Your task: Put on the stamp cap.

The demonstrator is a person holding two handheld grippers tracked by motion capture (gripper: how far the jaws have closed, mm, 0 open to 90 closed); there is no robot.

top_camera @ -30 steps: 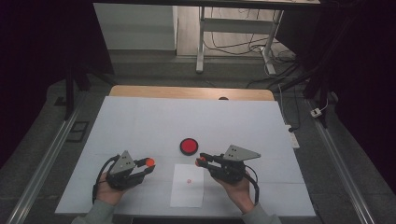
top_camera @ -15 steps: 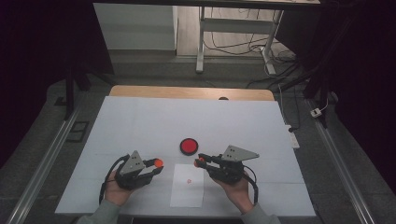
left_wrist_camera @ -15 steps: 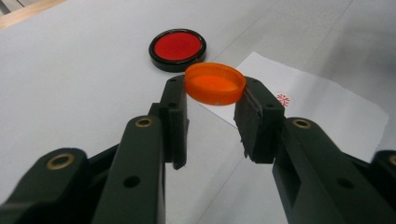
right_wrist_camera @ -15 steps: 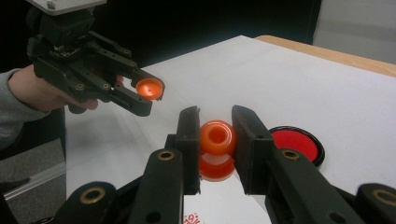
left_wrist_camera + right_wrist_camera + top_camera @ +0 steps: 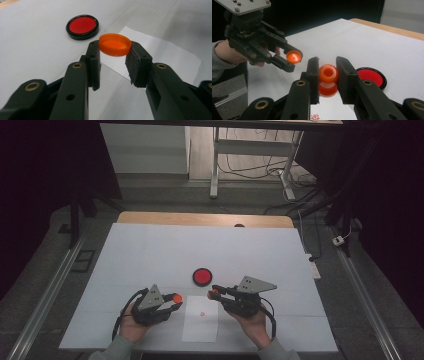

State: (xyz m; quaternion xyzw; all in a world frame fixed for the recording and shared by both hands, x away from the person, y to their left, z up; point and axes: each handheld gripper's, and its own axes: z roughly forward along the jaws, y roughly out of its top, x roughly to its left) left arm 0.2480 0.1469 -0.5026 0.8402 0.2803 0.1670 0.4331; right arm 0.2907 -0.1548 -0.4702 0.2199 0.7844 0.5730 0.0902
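The step in hand looks like bringing two orange pieces together over the white sheet of paper that lies at the near edge of the desk. The left gripper has its fingers pinching a shallow, translucent orange plastic cap by its rim, hollow side facing the other hand. The right gripper has its fingers clamped on a small orange plastic spool-shaped bottle piece, its round opening turned toward the cap. The two pieces sit near each other but apart, with the paper's near-left and near-right edges under them; a round red disc in a black rim lies on the desk just beyond.

To do this well, I would keep the right hand steady as the anchor and let the left one travel. Line up the cap's centre with the opening before closing the gap, since an off-axis meeting would likely tip the cap in its light rim grip. Approach slowly and squarely, hold both grips firm, and keep the pieces low above the paper so a slip costs little
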